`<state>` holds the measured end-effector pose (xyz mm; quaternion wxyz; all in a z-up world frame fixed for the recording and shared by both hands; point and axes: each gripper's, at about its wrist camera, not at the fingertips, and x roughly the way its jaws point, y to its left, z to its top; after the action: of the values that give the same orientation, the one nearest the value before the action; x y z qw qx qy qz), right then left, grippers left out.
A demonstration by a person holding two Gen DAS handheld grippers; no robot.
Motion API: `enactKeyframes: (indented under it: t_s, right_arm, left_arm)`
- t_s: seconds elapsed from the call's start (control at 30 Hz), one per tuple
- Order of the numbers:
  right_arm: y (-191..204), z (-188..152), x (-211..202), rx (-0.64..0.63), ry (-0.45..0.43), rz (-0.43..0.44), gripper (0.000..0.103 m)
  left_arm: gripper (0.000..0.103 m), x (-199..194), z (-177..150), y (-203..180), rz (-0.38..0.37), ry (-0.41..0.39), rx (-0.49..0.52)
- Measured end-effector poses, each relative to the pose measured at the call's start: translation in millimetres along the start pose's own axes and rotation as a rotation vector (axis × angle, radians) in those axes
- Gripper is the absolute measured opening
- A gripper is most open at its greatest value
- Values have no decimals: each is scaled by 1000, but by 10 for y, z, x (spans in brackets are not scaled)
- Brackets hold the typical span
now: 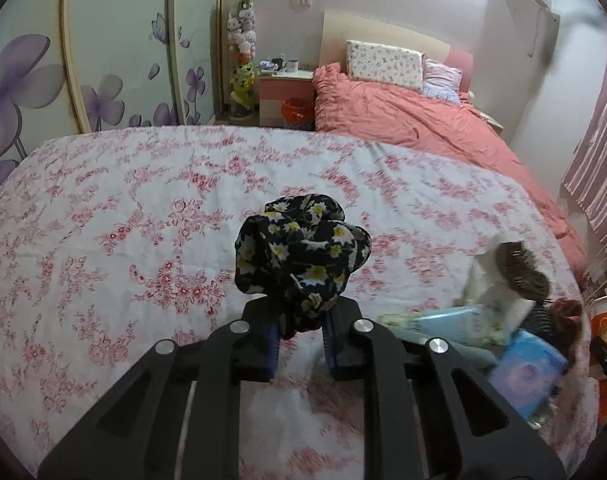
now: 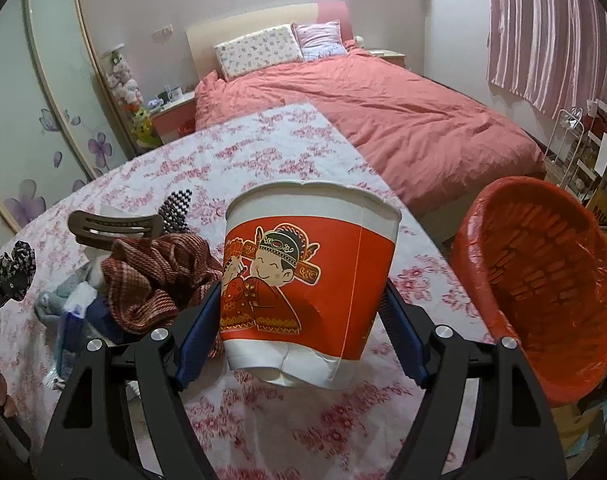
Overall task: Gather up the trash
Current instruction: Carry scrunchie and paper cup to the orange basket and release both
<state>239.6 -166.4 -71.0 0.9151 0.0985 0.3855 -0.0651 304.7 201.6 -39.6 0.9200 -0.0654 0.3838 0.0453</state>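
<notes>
Holding 2 things at once, you have the answer to the next move sitting at your right: the red mesh waste basket lined with a red plastic bag (image 2: 543, 300) lies just beside the right gripper (image 2: 303, 316), mouth tipped toward you, at the table's right edge. The red-and-white paper noodle cup with a cartoon figure (image 2: 307, 276) stands upright between the blue pads, rim up, its long axis roughly vertical, its crumpled base clear of the pink-flowered tablecloth (image 2: 263, 420). Those jaws stand wide, spread by the cup's own girth, and both pads press its sides, so you have it gripped.

Your right hand is plainly the nearer one to the basket; I judge a short swing rightward over the rim is all the cup needs.

Over on the left, the left gripper (image 1: 301, 344) is pinched almost fully together on the black fabric scrunchie printed with white and yellow daisies (image 1: 303, 256), which bunches up above the fingertips, lifted off the cloth. It points down at a slant across the table. The basket sits on its far right, past the cluttered heap of cloth, packets and a brown hair clip (image 2: 115, 228).
</notes>
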Motion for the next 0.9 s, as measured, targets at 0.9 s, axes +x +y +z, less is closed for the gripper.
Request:
enactKeyframes:
  t_s: [0.9]
  right_arm:
    - [-933,-95,-692,129,-190,-109,76]
  left_arm:
    - [18,-1275,-486,-2053,-420,-67,220]
